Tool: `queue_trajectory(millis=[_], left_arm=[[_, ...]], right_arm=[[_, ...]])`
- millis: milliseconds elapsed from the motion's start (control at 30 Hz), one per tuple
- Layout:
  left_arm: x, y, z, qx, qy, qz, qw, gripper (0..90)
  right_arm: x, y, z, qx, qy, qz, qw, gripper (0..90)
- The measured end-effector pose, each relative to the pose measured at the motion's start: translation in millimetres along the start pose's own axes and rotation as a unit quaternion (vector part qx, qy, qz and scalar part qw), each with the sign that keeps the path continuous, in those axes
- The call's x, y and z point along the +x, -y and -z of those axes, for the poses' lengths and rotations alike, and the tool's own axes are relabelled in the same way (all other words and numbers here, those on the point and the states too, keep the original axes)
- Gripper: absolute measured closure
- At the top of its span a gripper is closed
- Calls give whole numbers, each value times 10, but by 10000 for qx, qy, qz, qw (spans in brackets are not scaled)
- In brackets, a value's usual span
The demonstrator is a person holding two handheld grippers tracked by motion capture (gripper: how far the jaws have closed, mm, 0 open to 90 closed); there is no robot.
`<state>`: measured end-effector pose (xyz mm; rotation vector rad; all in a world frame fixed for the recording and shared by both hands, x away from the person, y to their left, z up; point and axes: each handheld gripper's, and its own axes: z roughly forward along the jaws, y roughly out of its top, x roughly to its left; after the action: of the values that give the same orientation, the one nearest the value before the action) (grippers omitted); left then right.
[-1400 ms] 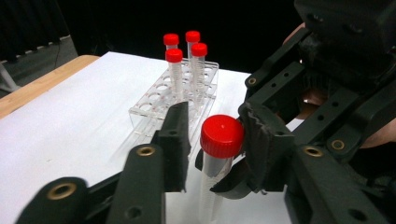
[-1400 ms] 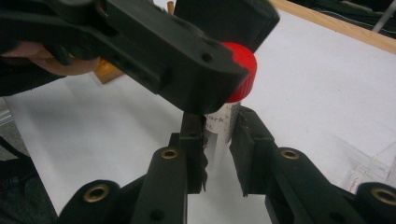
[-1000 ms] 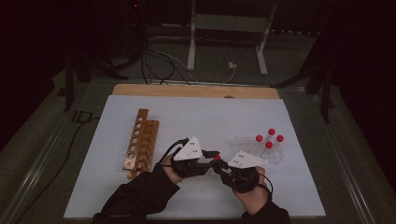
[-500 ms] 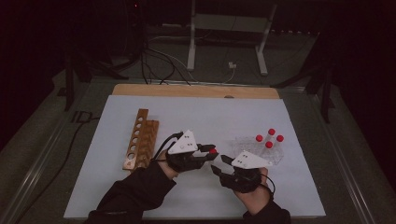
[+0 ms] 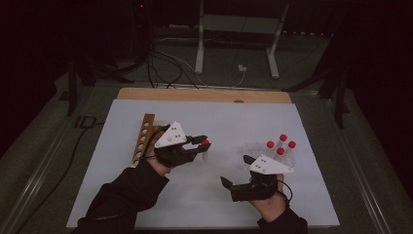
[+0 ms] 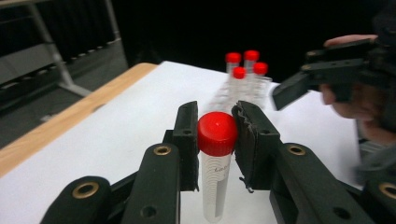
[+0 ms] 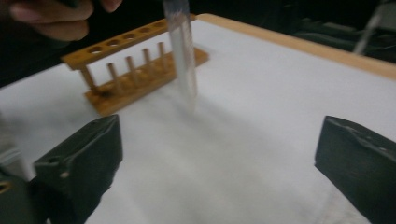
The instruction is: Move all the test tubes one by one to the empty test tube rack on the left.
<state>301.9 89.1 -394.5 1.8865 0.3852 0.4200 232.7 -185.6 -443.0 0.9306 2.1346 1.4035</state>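
— What do we have on the table besides the work in hand?

— We see a white mat (image 5: 146, 204) covering most of a wooden board (image 5: 204, 95), whose bare strip shows along the far edge.

— And on the mat's right side?

— We count four clear tubes with red caps (image 5: 281, 145) standing close together; in the left gripper view they stand as a cluster (image 6: 243, 65) far back.

— Beyond the table?

— We find a grey metal stand (image 5: 238, 29) with two legs on the dark floor, and a white plug (image 5: 242, 68) lying between them. Black cables (image 5: 146, 58) trail at far left, and another black cable (image 5: 73, 146) runs along the table's left edge.
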Motion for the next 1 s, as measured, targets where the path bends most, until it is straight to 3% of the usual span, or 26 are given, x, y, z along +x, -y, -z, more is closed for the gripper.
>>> queue_trajectory(millis=[233,500,667,1000], left_arm=[[259,-26,184,18,-405,72,9992,723],[566,19,377,-33,-909,283,9955,724],[745,34,462,111,-1311,344,9907,724],[1020,95,614,122,-1806,524,9821,723]], right_arm=[[-22,14,32,-138,-91,50,9999,0],[-25,12,71,-269,-107,87,9995,0],[-26,17,72,-286,-124,90,9995,0],[-32,17,83,-321,-143,82,9994,0]])
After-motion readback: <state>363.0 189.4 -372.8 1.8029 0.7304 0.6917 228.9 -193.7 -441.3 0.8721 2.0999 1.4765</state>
